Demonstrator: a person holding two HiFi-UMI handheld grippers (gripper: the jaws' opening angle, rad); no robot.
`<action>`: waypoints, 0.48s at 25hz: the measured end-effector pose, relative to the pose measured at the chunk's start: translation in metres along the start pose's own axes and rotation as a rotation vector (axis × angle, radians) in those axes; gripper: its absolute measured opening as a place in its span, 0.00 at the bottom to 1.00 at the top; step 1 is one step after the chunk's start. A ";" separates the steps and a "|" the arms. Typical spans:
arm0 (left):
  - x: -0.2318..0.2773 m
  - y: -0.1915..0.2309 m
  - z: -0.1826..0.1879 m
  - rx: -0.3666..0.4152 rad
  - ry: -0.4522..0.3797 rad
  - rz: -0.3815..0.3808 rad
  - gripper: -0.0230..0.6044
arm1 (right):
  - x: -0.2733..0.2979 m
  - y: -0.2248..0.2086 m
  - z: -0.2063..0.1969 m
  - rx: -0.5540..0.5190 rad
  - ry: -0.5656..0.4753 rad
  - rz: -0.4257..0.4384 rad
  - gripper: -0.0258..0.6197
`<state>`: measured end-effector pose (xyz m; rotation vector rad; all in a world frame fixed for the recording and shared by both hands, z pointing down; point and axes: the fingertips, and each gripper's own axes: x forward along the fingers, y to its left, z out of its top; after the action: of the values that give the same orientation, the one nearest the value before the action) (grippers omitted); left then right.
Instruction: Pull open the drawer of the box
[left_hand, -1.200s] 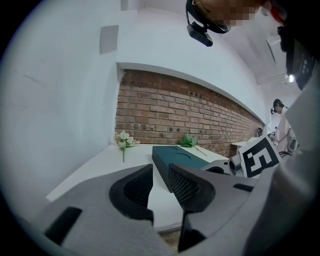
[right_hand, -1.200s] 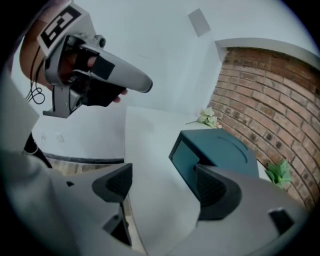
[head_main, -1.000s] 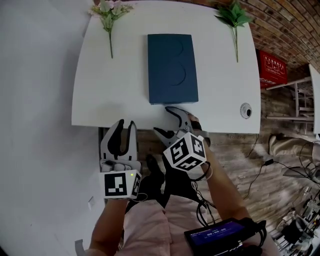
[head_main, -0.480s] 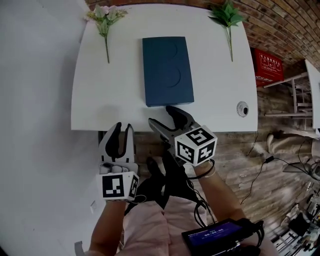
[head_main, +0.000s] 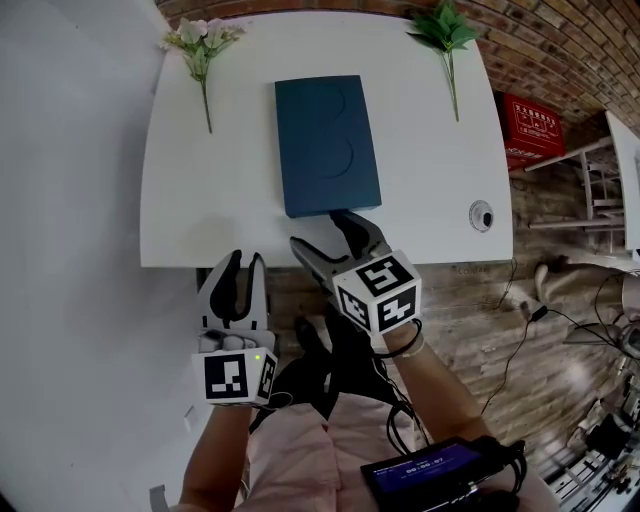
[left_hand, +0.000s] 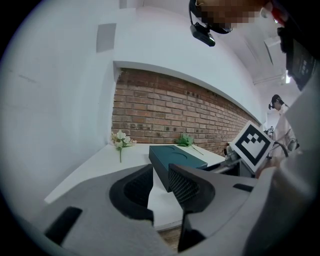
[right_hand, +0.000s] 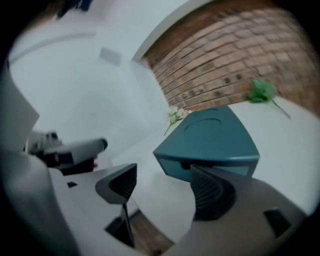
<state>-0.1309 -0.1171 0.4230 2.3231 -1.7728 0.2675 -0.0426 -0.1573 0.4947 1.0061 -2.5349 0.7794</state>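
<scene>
The box (head_main: 327, 143) is lying down the middle of the white table (head_main: 200, 190), leaving only a narrow bare strip at the front edge. The right gripper (head_main: 322, 232) is filling that strip, its jaws standing apart and empty. Wide bare top is running along both long sides of the box. A flower sprig (head_main: 200, 45) and a green sprig (head_main: 445, 40) are lying at the far corners, well apart from it. A round fitting (head_main: 481, 215) is sitting near the front right corner
</scene>
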 end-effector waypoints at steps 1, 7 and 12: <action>0.000 0.000 0.000 -0.002 -0.001 0.001 0.21 | 0.000 0.005 -0.007 -0.173 0.084 -0.024 0.57; -0.007 -0.003 -0.006 -0.021 -0.002 0.005 0.21 | -0.002 0.012 -0.045 -0.904 0.409 -0.033 0.74; -0.016 -0.001 -0.011 -0.019 0.011 0.004 0.21 | 0.009 -0.003 -0.082 -1.201 0.564 -0.069 0.94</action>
<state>-0.1339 -0.0986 0.4293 2.3017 -1.7673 0.2623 -0.0404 -0.1158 0.5662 0.3509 -1.8794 -0.4525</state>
